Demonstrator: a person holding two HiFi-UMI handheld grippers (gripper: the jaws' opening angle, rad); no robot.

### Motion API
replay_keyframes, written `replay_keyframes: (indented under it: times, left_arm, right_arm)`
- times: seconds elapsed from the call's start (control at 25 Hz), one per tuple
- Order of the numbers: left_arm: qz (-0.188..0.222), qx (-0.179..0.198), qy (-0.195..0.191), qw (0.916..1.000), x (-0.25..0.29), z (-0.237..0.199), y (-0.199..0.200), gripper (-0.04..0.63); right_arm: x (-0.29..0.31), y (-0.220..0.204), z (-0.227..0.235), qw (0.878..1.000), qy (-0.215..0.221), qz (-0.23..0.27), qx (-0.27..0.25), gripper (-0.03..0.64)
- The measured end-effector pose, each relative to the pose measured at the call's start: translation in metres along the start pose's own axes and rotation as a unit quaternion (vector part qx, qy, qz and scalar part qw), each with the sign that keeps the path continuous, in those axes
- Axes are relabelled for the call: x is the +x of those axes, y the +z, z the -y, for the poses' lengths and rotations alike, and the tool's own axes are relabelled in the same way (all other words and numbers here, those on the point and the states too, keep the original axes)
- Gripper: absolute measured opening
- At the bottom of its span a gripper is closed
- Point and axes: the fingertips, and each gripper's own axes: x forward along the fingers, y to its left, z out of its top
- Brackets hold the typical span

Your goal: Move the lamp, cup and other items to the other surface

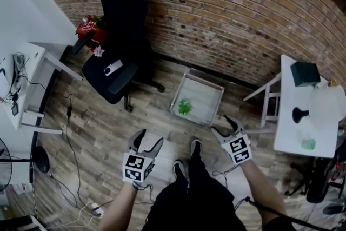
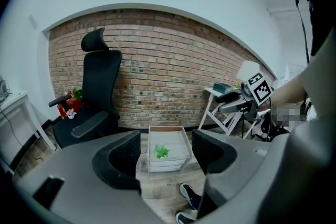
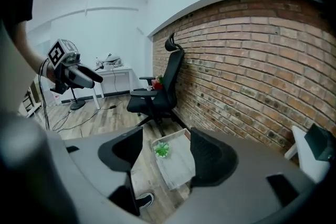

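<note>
One brick wall (image 1: 227, 13) spans the back, plank floor (image 1: 97, 132) below it. Black office chair (image 1: 121, 13) stands against the wall at left; red bundle (image 1: 89, 28) by its armrest, small white object (image 1: 112, 67) on the seat. White surface (image 1: 289, 132) at far right carries the task's things: dark green box (image 1: 304, 73) at the wall end, then the lamp (image 1: 298, 114), of which a black base shows beside a pale, washed-out shape that may be its shade. A green cup (image 1: 308, 144) is nearest the person. A second white surface (image 1: 32, 54) at far left holds cables. Low white stand (image 1: 205, 81) sits on the floor between chair and right-hand surface, close to the wall, with a small green leafy thing (image 1: 184, 106) on top. Left claw (image 1: 149, 139) is held out over the floor ahead of the person's shoes (image 1: 195, 146), its two halves apart, nothing between them; its own view looks through the gap at the stand well beyond. Right claw (image 1: 224, 126) is just short of the stand's near corner, likewise spread wide and empty, touching nothing. Both claws are well apart from the lamp and cup.
</note>
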Motion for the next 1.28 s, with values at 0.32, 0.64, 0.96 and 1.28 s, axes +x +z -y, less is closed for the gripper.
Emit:
replay_keyframes:
  times: [0.32, 0.64, 0.96, 1.28]
  left_arm:
    - [-0.031, -0.025, 0.031, 0.9988, 0.059, -0.011, 0.000, 0.304]
    - [-0.061, -0.016, 0.035, 0.9974, 0.119, -0.019, 0.000, 0.304]
    - [-0.085, -0.004, 0.021, 0.9962, 0.156, -0.029, -0.021, 0.304]
    - [-0.098, 0.008, -0.009, 0.9951, 0.202, -0.056, -0.076, 0.304]
  right_arm:
    - [0.077, -0.019, 0.035, 0.997, 0.076, -0.006, 0.007, 0.287]
    - [0.150, -0.057, 0.058, 0.990, 0.134, -0.028, -0.039, 0.295]
    - [0.212, -0.088, 0.060, 0.982, 0.174, -0.048, -0.057, 0.364]
    - [0.274, -0.117, 0.033, 0.972, 0.208, -0.066, -0.082, 0.337]
